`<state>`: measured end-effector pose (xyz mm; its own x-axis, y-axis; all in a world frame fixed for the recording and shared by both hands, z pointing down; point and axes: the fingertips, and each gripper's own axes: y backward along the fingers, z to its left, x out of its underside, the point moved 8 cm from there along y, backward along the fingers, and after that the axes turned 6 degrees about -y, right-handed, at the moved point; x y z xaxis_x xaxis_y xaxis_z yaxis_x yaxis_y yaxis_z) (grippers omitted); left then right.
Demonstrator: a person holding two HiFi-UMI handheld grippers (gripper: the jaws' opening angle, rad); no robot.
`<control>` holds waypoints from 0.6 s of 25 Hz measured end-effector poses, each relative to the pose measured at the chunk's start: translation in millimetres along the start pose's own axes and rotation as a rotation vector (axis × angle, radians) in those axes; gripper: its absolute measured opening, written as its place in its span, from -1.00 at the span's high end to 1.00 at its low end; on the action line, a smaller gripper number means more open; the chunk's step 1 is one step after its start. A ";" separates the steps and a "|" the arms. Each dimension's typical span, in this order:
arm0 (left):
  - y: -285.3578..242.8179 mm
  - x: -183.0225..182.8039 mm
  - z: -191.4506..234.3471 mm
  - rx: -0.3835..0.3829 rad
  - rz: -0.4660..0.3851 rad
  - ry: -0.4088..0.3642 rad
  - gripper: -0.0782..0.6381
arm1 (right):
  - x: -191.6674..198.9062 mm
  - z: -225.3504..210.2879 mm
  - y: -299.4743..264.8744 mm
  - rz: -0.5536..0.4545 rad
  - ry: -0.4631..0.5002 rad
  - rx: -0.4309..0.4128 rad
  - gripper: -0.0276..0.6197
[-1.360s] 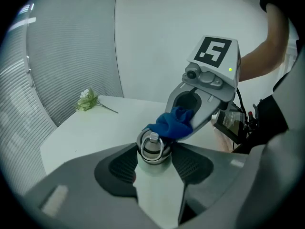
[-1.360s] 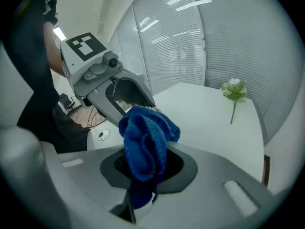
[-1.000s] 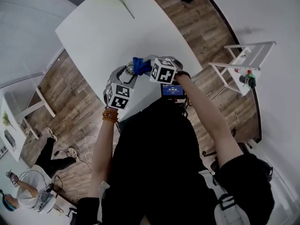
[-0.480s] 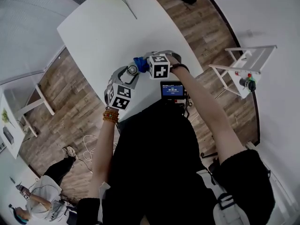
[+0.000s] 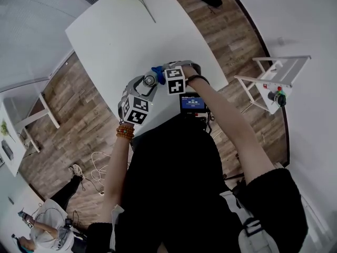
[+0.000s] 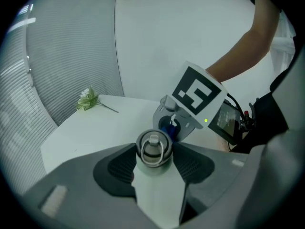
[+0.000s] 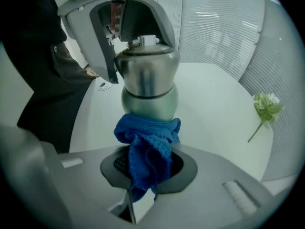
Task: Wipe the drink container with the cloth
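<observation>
Gripping the drink container [image 7: 147, 80] upright over the near edge of the white table [image 5: 121, 30] with the left gripper [image 6: 153, 162], pads pressed on either side of the body just below the cap, having just eased a shade wider with the bottle between them; cannot tell whether the base rests on the tabletop. Pinching the blue cloth [image 7: 147, 142] in the right gripper [image 7: 148, 171], jaws almost together on the bunched fabric, with the wad touching the bottle's lower body just under the shoulder. Risky from here, probably: pushing the wad sideways against a smooth round wall held by only two pads, enough to twist or slide the bottle out of the clamp, more so with that clamp loosening. Also possible: dragging the cloth out of the pinch on a hard stroke, or scraping hard jaw tips on metal where so little fabric stands proud. Smooth brushed steel on the domed shoulder and cap, with a small wire loop on top. Pale, matte, rounded body below. Soft, knobbly waffle knit in the cloth, folded thick and limp. Far off on the table, a thin-stemmed flower sprig [image 7: 267, 106], well clear of all this
</observation>
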<state>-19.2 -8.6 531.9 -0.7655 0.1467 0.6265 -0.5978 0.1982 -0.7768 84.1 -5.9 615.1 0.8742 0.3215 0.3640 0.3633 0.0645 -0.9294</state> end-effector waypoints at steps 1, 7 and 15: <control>0.9 -0.6 -0.5 0.003 -0.013 0.008 -0.24 | -1.2 2.2 -2.3 0.008 0.008 0.012 0.64; 0.0 -8.7 -3.7 -0.065 -0.015 0.042 -0.29 | 4.5 4.0 7.8 -0.055 -0.034 0.035 0.64; 2.7 -9.4 -3.1 -0.041 -0.028 -0.034 -0.20 | 7.1 -9.9 77.3 -0.224 -0.027 0.163 0.64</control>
<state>-12.9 -6.4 524.1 -0.7565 0.1074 0.6451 -0.6096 0.2414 -0.7551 121.5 -8.0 546.5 0.7680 0.3070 0.5620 0.4883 0.2871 -0.8241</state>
